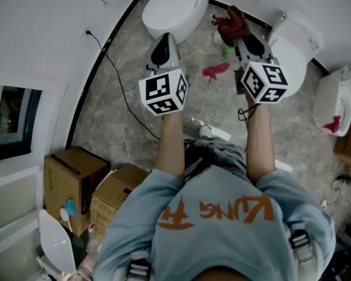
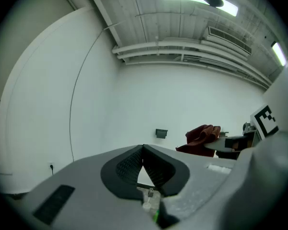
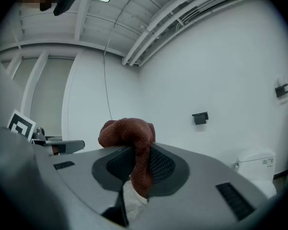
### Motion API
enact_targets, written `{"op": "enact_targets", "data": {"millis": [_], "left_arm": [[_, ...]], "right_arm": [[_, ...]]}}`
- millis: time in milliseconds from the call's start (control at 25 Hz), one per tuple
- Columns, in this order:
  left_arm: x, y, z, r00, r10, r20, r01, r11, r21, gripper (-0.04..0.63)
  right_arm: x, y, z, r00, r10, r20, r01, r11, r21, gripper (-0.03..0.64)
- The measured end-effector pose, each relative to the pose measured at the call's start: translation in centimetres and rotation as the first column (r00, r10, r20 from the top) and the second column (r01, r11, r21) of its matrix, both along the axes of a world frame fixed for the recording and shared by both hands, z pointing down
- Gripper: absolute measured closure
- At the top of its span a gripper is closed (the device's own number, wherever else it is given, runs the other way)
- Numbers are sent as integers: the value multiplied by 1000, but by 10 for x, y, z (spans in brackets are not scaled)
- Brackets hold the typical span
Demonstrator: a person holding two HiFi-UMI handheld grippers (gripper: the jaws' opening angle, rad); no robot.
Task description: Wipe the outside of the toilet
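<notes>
Looking down, I see the grey marbled floor spread beneath me, with a white ceramic toilet against the far wall ahead of my left gripper and a second white toilet just to the right of my right gripper. Two brown cardboard boxes stand by the wall at my lower left. Both my arms are stretched forward, the grippers side by side and apart. My left fingers are closed tip to tip with nothing between them. My right fingers are clamped on a dark red knitted cloth, which bunches above the tips and hangs down between them. A thin black cable trails across the floor on the left. A small pink rag lies on the floor between the two toilets, a small green object near it.
</notes>
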State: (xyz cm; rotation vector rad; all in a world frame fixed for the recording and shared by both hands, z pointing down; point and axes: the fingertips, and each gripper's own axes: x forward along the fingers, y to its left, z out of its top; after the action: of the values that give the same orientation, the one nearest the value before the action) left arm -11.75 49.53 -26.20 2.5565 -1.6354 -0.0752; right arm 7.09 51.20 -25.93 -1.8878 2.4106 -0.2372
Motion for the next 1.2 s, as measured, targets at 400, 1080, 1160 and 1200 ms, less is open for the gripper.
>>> {"op": "enact_targets", "data": {"millis": [400, 1080, 1160, 1200], "left_arm": [[11, 4, -1, 1000, -15, 9, 15, 1000, 6, 601], [14, -5, -28, 998, -51, 30, 49, 997, 60, 601], [7, -10, -30, 998, -57, 31, 54, 997, 63, 601], [4, -14, -31, 998, -61, 32, 59, 996, 62, 601]], "right_arm": [[15, 0, -12, 1000, 2, 16, -3, 997, 71, 549], [48, -31, -21, 999, 25, 40, -27, 998, 50, 546], [41, -38, -23, 999, 11, 43, -13, 999, 49, 546], [37, -42, -24, 999, 4, 43, -6, 999, 50, 546]]}}
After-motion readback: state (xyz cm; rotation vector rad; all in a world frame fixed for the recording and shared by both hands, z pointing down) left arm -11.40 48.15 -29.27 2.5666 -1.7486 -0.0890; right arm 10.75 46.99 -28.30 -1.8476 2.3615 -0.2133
